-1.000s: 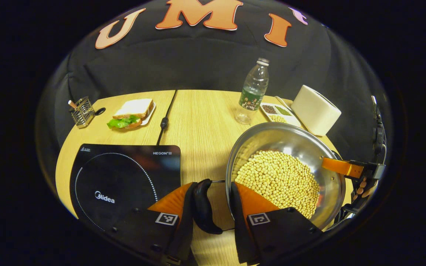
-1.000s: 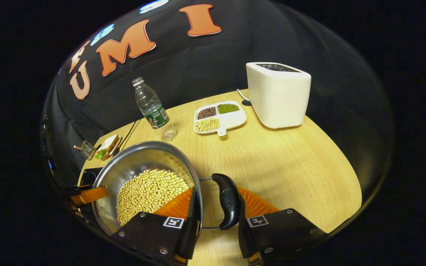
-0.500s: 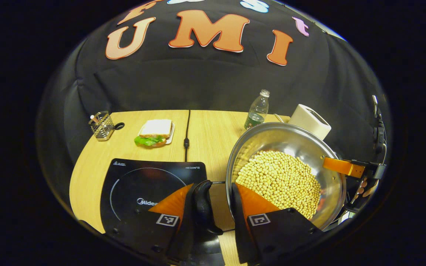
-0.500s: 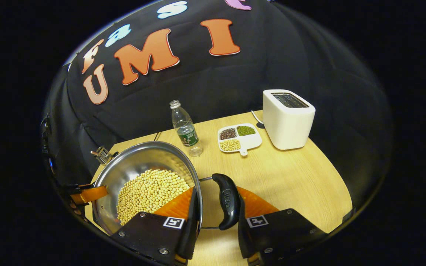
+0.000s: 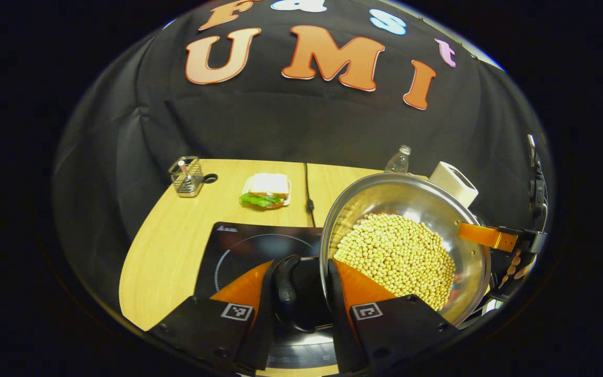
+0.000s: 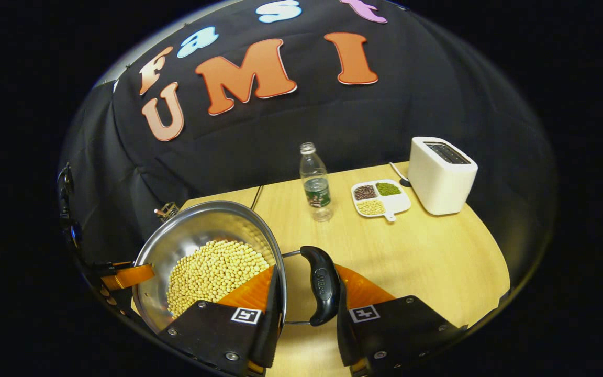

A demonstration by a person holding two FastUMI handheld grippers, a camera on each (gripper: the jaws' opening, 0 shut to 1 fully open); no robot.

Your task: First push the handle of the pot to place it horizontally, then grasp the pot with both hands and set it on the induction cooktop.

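Both tongs are clamped on the pot [image 5: 403,251]: the left tongs [image 5: 301,293] have one finger outside the black left handle [image 5: 286,293] and the other inside the rim, and the right tongs [image 6: 306,298] hold the right handle [image 6: 321,285] and the wall the same way. I carry the pot in the air, above the tabletop [image 6: 427,262], with its left part over the near edge of the cooktop [image 5: 238,251].

The pot is full of soybeans [image 5: 395,254], so I judge it heavy. If one hand goes higher than the other, the beans can slide to the low side and spill over the rim. The handles look as if they can swing, so the pot may rock between the tongs. If I lower it too early, it may land half off the cooktop. The bottle [image 6: 316,183] and sandwich [image 5: 266,189] stand well apart, so I do not fear them.
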